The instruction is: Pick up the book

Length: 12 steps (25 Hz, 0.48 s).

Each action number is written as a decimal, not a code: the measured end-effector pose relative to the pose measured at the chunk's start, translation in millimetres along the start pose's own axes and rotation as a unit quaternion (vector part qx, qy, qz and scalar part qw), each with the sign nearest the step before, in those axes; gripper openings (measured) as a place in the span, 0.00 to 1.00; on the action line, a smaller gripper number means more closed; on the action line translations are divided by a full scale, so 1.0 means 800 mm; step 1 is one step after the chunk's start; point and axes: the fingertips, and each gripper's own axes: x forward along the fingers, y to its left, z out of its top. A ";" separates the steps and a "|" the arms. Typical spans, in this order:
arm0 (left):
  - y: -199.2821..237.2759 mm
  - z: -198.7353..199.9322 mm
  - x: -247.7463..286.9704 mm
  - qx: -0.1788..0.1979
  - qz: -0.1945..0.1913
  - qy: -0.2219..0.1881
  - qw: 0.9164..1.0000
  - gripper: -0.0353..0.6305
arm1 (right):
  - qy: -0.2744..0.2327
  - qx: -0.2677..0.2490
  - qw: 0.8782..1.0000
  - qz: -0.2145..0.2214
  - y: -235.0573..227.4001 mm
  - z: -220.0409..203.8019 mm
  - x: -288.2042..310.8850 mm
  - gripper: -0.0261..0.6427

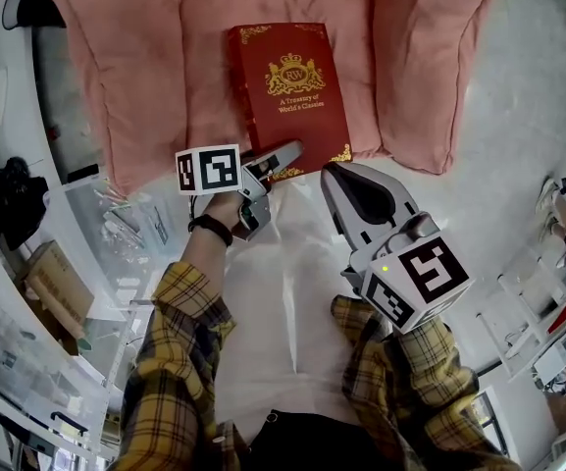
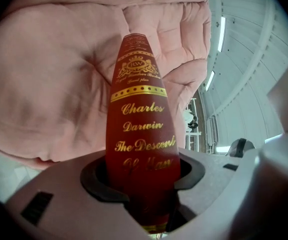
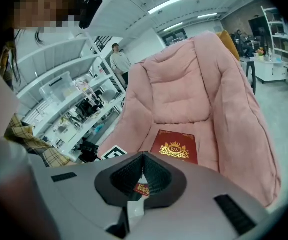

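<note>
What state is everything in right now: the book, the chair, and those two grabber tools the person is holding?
red hardcover book with gold lettering: closed, front cover up, on the seat, its near spine end clamped.
left gripper: jaws shut on the book's spine.
right gripper: jaws together, holding nothing, short of the book.
pink padded armchair: the book lies on its seat cushion.

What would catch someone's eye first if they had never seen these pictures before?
The red book with gold lettering stands out first, lying on the seat of a pink armchair. Next is the left hand-held gripper, clamped across the book's spine at the end nearest the person. The right hand-held gripper, shut and empty, hangs beside the book's near right corner.
</note>
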 end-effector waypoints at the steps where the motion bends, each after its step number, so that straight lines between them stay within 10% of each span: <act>1: -0.005 -0.001 -0.004 -0.002 0.000 -0.004 1.000 0.40 | -0.001 -0.002 1.000 0.001 0.002 0.004 -0.004 0.06; 12: -0.115 -0.004 -0.081 0.026 -0.031 -0.037 0.998 0.40 | -0.024 -0.033 0.999 0.002 0.044 0.077 -0.059 0.06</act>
